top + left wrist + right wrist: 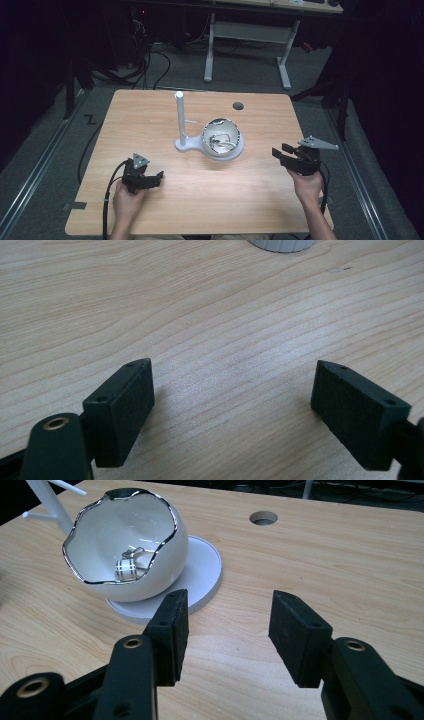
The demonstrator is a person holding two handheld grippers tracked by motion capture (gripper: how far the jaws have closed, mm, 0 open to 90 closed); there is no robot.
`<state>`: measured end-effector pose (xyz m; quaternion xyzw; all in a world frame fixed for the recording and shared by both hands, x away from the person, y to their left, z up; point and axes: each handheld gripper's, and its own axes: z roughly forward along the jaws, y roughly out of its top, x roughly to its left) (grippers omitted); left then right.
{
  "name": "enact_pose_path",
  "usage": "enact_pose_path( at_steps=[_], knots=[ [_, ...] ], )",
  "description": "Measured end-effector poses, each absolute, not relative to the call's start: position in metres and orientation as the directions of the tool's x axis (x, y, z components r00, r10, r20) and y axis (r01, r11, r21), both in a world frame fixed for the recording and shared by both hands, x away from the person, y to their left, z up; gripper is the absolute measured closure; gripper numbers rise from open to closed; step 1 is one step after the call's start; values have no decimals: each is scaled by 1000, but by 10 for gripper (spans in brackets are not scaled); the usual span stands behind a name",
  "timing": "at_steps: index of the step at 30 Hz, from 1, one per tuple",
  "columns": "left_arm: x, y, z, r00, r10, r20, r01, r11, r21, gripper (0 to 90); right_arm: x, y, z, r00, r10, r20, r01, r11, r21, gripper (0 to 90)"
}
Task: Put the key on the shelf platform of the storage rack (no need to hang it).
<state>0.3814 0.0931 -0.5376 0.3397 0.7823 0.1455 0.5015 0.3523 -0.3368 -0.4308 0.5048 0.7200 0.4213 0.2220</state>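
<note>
Fig. The egg-shaped white bowl [222, 136], its jagged rim edged in silver, sits on the round white base [239, 150] of a stand whose thin white post [179, 117] rises just to the bowl's left in the high view. A small silver ring-like piece [129, 566] lies inside the bowl, on its lower wall. The right gripper [283, 152] hovers near the table's right edge, jaws released and parted with nothing between them; they point leftward across the table toward the bowl. In the right gripper view the bowl [131, 550] lies ahead and to the left of the jaw line, its opening tilted toward the camera, so the approach appears to run forward and leftward into the mouth. The left gripper [155, 178] rests low near the front-left of the table, jaws likewise spread wide and empty over bare wood [215, 330], with the stand's base just ahead at the top of its view. Both lie about equally far from the bowl, the right one aimed more directly at it. The surface is a pale wooden table [150, 215] with a cable hole [238, 105] at the back. Beyond it: dark room, grey floor, cables, a white-legged desk [247, 30]
</note>
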Motion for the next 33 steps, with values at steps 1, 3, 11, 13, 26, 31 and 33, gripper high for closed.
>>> enact_pose_path(
  at_steps=[1,3,11,13,26,31,33],
  knots=[
    [381,93,-538,-266,678,-686,386,727,569,177,352,-337,-431,-389,915,106,542,135,830,508],
    [381,93,-538,-264,680,-684,387,724,571,176,350,-338,-433,-389,915,104,542,136,829,508],
    [381,93,-538,-264,679,-685,386,725,570,176,344,-343,-441,-385,915,119,547,122,828,508],
    [381,93,-538,-263,680,-684,387,724,571,176,342,-343,-442,-382,916,126,550,115,828,508],
    [381,93,-538,-264,680,-684,386,725,571,176,334,-333,-459,-415,904,105,573,170,802,504],
    [381,93,-538,-263,680,-684,387,724,571,176,332,-329,-463,-423,899,113,577,171,798,504],
    [381,93,-538,-263,680,-684,386,724,571,176,332,-327,-466,-427,897,109,577,178,797,503]
  ],
)
